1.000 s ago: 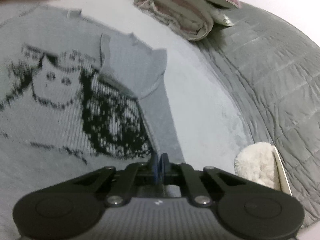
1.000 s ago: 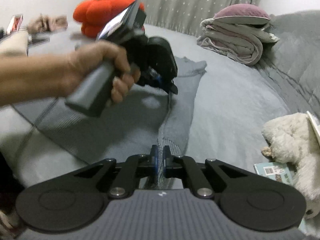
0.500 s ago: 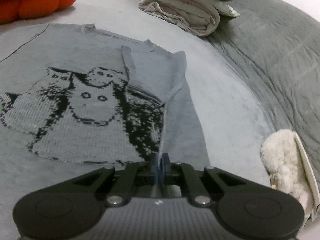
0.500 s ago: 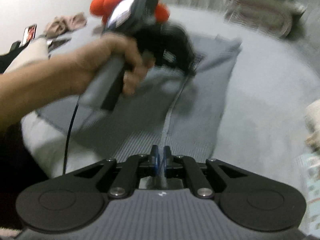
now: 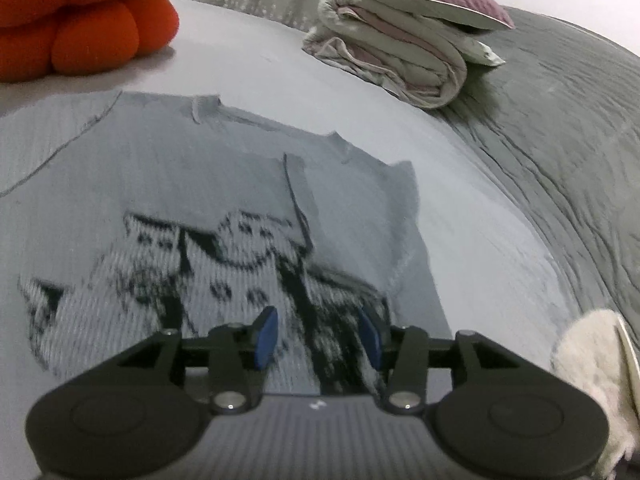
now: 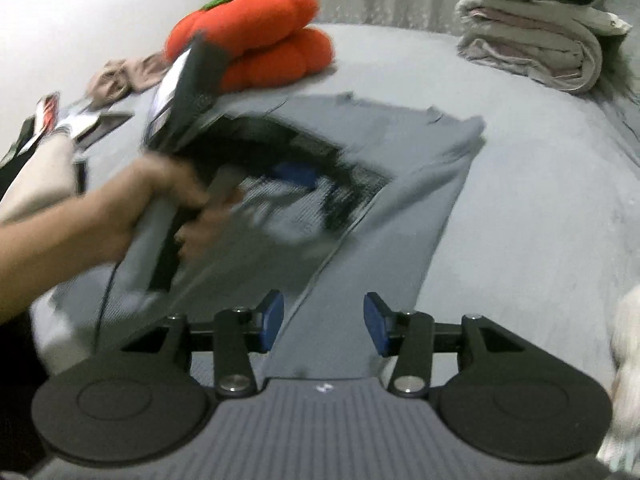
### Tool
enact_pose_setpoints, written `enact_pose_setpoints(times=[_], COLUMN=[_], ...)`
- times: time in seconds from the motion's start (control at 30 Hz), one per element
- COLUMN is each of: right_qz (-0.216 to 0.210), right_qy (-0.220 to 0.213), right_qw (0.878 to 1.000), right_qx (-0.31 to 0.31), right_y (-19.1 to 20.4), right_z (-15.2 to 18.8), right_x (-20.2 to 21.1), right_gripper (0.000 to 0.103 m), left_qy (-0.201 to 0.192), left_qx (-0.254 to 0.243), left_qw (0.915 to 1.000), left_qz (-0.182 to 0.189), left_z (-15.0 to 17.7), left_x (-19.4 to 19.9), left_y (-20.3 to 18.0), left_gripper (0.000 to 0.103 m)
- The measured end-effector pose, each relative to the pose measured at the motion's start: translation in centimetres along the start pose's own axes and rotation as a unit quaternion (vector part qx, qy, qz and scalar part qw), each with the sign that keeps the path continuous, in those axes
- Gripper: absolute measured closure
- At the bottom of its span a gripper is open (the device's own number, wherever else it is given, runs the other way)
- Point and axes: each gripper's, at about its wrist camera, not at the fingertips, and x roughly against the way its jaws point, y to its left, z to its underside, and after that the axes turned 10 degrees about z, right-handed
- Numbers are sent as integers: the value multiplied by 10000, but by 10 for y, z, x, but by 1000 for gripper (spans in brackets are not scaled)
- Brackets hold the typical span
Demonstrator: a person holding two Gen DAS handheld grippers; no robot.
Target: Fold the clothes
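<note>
Both grippers, left point(image 5: 316, 338) and right point(image 6: 323, 322), are opening, fingers empty, above the sweater's point(image 5: 240, 216) right folded edge, running away from them.

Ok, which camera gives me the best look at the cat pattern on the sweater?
The left wrist view: the cat pattern lies facing the lens, nearly whole above the opening jaws. In the right wrist view the pattern is blurred and mostly hidden behind the hand holding the left gripper.

Ribbed knit sweater point(image 5: 224, 208), matt
</note>
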Motion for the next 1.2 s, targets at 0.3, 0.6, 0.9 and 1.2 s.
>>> enact_pose_setpoints(times=[0.3,0.6,0.9,1.2], right_qz=[247,163,-220,-20], right_qy=[-217,-386,-1015,-1267], right_qw=[9931,9754,9219,9355], right_qx=[-1125,-2166,-3733,-3297], right_y=[-82,-146,-192,-182], right_z=[-51,-79,-76,-81], right_x=[-77,-153,-193,-194], right_gripper=[54,54,54,56], left_qy=[-209,-460,-914,-1175], left_qx=[-74,13,480,256], left_qw=[9997,9989,9924,9926], left_qz=[-127,108,664,176], left_z=[-39,-70,-69,-81], left_x=[-48,-88,-97,-74], left_y=[13,29,56,54], left_gripper=[58,72,100,101])
